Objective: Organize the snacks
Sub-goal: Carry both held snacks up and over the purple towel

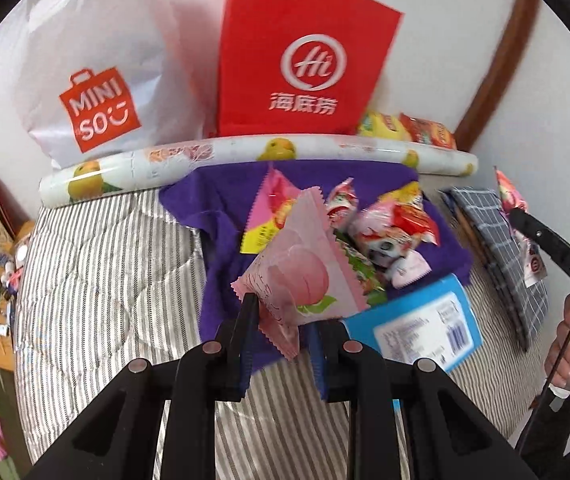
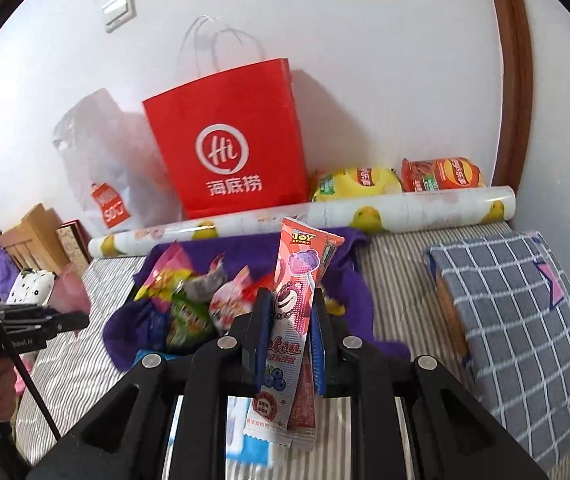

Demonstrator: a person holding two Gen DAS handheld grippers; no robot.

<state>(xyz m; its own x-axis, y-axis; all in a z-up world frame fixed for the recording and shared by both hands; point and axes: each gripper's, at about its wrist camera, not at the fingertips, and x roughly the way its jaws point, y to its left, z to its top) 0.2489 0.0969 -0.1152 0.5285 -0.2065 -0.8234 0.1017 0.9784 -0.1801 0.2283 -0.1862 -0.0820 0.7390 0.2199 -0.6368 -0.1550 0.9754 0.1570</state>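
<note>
Your left gripper [image 1: 285,320] is clenched on the lower corner of a pink peach packet [image 1: 301,276], lifted above the snack pile [image 1: 381,232] that lies just ahead of it on the purple cloth [image 1: 221,248]. Your right gripper [image 2: 289,324] is clamped around the middle of a tall lolly packet [image 2: 301,300], held upright, with the same pile [image 2: 193,300] ahead and to its left.

The peach packet hangs by one thin edge; I judge that a quick swing could let it slip or tear. The lolly packet is long and may tip between the pads.

Behind the pile, past a printed roll [image 1: 245,160], stand a red bag [image 1: 305,56] marked "Hi" and 海底捞, and a white bag [image 1: 97,92] marked "MINISO". The lolly packet reads "TOY STORY".
</note>
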